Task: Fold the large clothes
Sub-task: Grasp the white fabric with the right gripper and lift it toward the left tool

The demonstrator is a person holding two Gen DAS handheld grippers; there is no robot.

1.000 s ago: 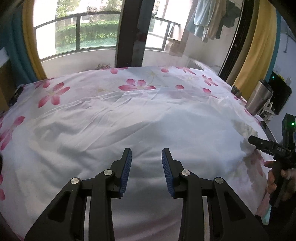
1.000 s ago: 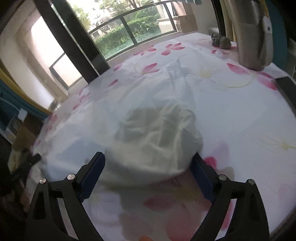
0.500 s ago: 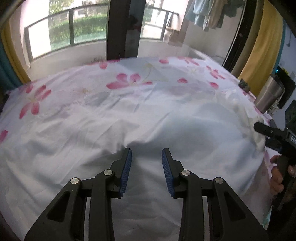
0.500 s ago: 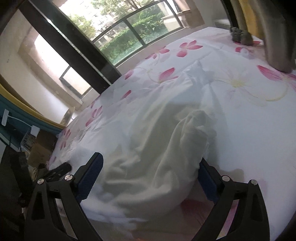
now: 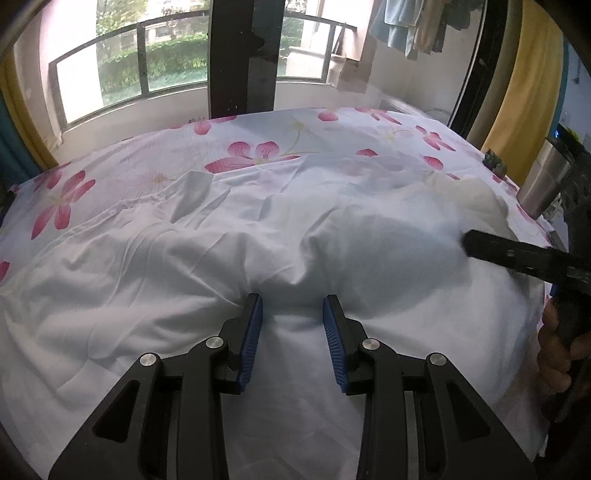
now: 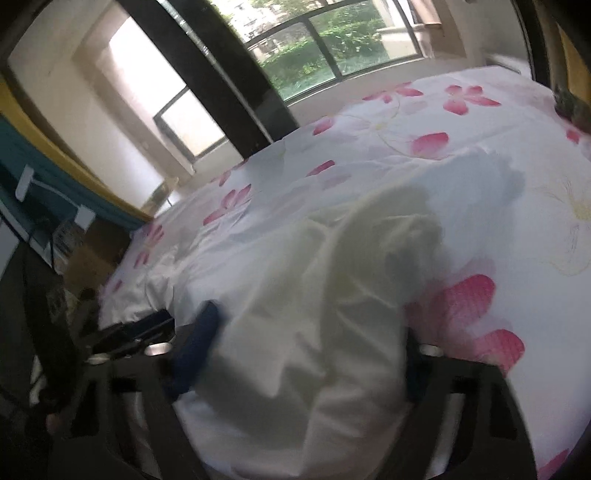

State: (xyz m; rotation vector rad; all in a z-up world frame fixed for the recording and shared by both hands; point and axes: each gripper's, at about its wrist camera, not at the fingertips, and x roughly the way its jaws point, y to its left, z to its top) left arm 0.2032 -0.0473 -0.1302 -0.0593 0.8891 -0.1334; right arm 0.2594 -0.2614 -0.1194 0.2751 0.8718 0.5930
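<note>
You face a bed [image 5: 122,173] covered in white bedding with pink flowers, set against a wide window [image 5: 155,66] whose dark post [image 5: 240,55] splits the view of a balcony rail [image 5: 110,37] and green hedge [image 5: 170,48]; soft daylight comes in from there. To your right hang a yellow curtain [image 5: 524,92] and some laundry [image 5: 410,26], with a steel tumbler [image 5: 543,184] at the bed's edge. To your left, the right wrist view shows a teal wall [image 6: 22,162] and a cream pillar [image 6: 74,92].
</note>
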